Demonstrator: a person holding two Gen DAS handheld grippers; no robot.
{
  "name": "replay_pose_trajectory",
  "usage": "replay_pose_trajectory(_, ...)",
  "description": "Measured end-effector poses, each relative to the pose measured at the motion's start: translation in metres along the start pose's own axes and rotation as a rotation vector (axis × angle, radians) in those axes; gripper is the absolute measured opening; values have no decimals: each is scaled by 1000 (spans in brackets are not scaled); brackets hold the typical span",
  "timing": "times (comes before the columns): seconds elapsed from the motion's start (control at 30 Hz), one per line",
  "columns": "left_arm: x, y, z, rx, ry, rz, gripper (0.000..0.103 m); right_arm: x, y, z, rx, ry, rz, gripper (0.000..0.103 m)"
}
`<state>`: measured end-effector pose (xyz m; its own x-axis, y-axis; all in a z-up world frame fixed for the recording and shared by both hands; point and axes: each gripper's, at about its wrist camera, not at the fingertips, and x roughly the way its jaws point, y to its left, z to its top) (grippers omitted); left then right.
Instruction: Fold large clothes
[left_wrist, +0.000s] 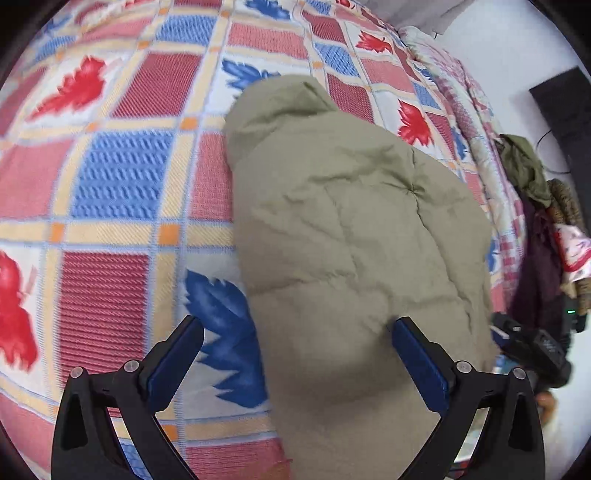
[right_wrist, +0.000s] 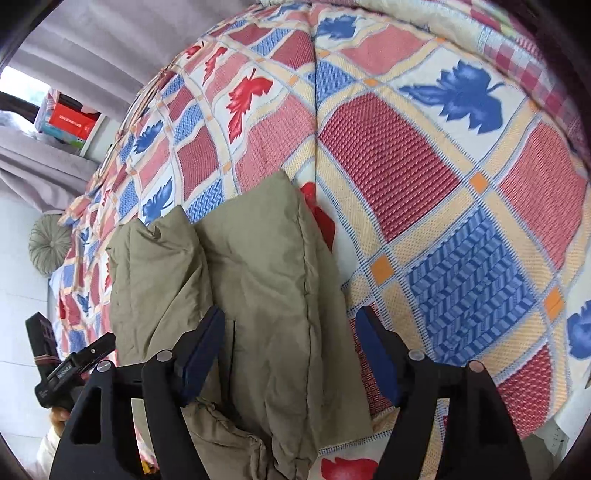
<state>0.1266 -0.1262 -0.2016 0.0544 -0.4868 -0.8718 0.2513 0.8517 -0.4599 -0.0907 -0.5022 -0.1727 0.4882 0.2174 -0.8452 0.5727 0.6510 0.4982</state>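
A padded olive-green jacket (left_wrist: 351, 229) lies folded on a bed covered by a red, blue and cream patchwork quilt (left_wrist: 110, 177). The left gripper (left_wrist: 295, 332) hovers with jaws spread wide over the jacket's near left edge. The right gripper (right_wrist: 290, 325) hovers equally wide apart above its near right edge, gripping nothing.

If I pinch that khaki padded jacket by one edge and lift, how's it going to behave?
The khaki padded jacket looks puffy and quilted, so it is probably light for its bulk. It is likely floppy: its folded layers already bulge and would probably fall open. The smooth shell may slip between the fingers.
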Motion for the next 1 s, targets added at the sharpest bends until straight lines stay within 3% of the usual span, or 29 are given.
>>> replay_pose_trajectory(0.3, 20, 18, -6, -82, 80, -261, 103, 41, -15, 6, 34, 110, 159, 90)
replay_pose_trajectory(0.33, 23, 20, -6, -100, 87, -282, 103, 46, -17, 7, 49, 123, 182, 95)
replay_pose_trajectory(0.37, 26, 22, -6, -110, 93, -295, 103, 52, -20, 8, 66, 136, 207, 103)
replay_pose_trajectory(0.5, 37, 25, -6, -120, 119, -342, 103, 71, -26, 12, 128, 181, 318, 103)
replay_pose_trajectory(0.57, 41, 24, -6, -105, 130, -350, 103, 74, -25, 15, 147, 188, 423, 103)
replay_pose_trajectory(0.67, 47, 21, -1, -85, 141, -353, 103, 71, -11, 19, 106, 188, 525, 103)
replay_pose_trajectory(0.73, 52, 17, 2, -65, 149, -344, 103, 73, 4, 22, 19, 218, 487, 103)
replay_pose_trajectory(0.87, 69, 13, 7, -39, 183, -327, 103, 94, 41, 22, -208, 310, 295, 103)
replay_pose_trajectory(1.0, 87, 16, 12, -76, 212, -388, 103, 117, 51, 26, -234, 361, 251, 103)
